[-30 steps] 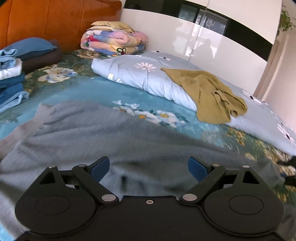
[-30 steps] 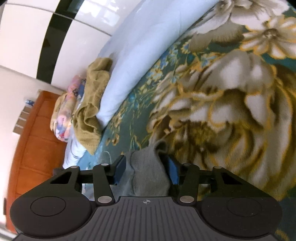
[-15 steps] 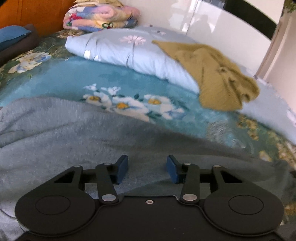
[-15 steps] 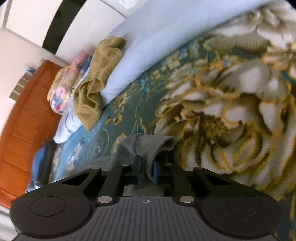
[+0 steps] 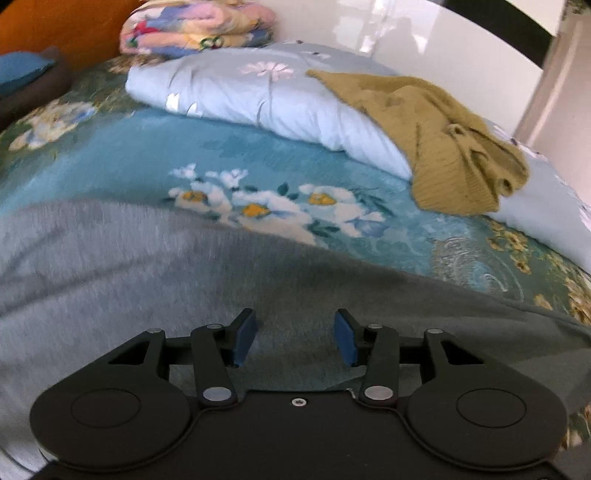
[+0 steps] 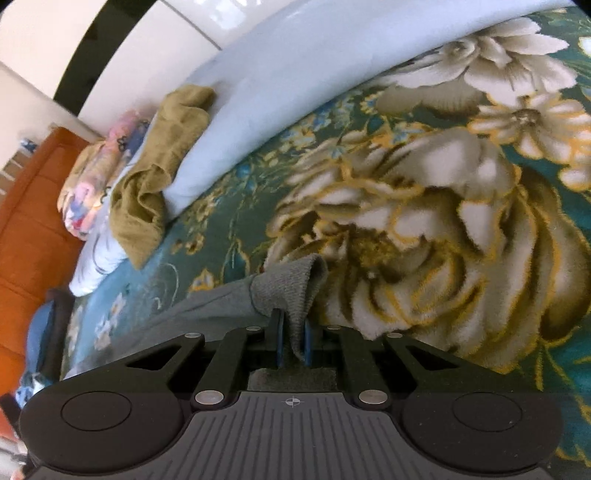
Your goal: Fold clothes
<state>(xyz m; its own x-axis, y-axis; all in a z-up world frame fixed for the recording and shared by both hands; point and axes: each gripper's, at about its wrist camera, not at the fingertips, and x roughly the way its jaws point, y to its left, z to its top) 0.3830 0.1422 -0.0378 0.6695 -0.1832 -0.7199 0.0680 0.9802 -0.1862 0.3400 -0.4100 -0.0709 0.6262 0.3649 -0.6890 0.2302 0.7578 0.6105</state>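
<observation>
A grey garment (image 5: 147, 266) lies spread over the floral bedspread (image 5: 110, 158) and fills the lower half of the left wrist view. My left gripper (image 5: 294, 336) hovers low over it, open, with grey cloth lying under the gap between its blue pads. In the right wrist view, the garment's ribbed grey cuff (image 6: 291, 284) stands up from the bed, and my right gripper (image 6: 291, 341) is shut on it. The sleeve runs off to the left behind the gripper.
A light blue duvet (image 5: 258, 92) lies along the far side of the bed with a mustard sweater (image 5: 436, 136) draped on it. A folded floral blanket (image 5: 199, 26) and a blue pillow (image 5: 22, 70) sit by the orange headboard (image 6: 29, 221).
My left gripper's fingers narrowed from wide apart to a smaller gap while moving forward over the grey garment. My right gripper shut on the cuff and lifted it slightly.
</observation>
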